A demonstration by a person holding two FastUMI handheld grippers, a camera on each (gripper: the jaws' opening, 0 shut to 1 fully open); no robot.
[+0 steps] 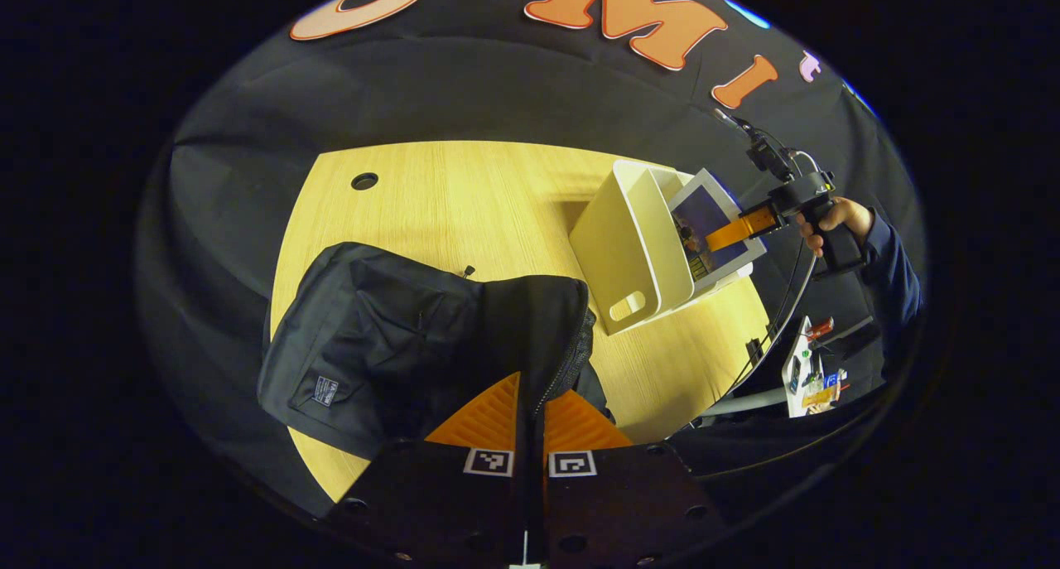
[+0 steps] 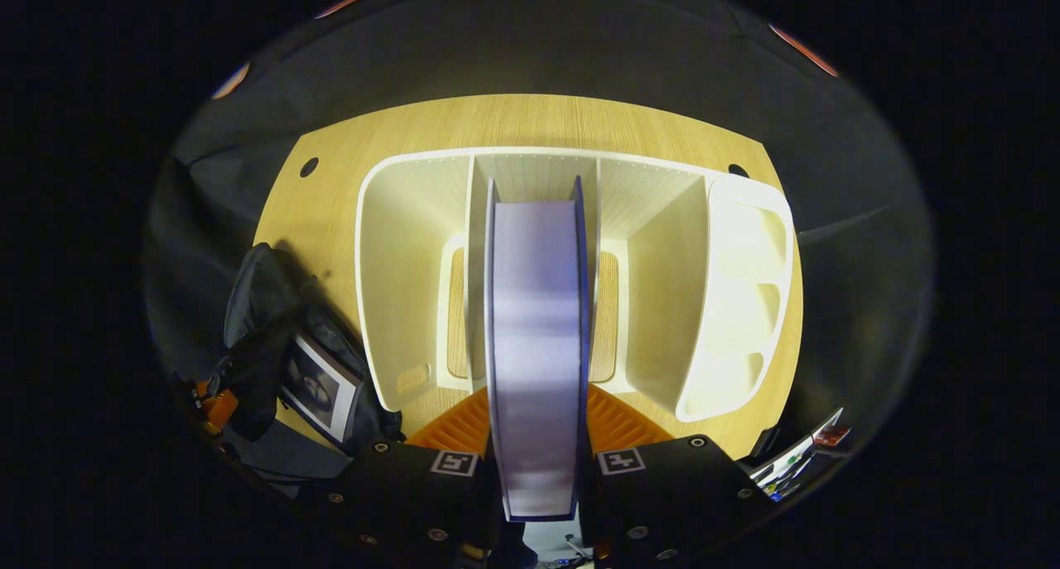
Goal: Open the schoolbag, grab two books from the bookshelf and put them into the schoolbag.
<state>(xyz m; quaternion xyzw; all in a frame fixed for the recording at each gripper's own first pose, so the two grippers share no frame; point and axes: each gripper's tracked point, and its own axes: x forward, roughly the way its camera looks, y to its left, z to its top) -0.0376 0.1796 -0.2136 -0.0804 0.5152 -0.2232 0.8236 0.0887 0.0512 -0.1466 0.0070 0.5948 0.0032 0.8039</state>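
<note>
— Left gripper view first: what is the left gripper (image 1: 530, 412) doing?
— Its jaws are clenched on the zippered edge of the black schoolbag (image 1: 397, 345), which lies on the wooden table (image 1: 464, 196).
— And the right gripper (image 2: 537, 424)?
— Both fingers grasp a book (image 2: 538, 337) edge-on, standing in the middle slot of the white bookshelf (image 2: 729, 287).
— Anything else?
— Another book (image 2: 321, 387) sits in the bag's mouth, left of the shelf.

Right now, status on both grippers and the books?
Left gripper shut on schoolbag flap. Right gripper shut on book in bookshelf. One book already bagged. Nothing blocking.
</note>
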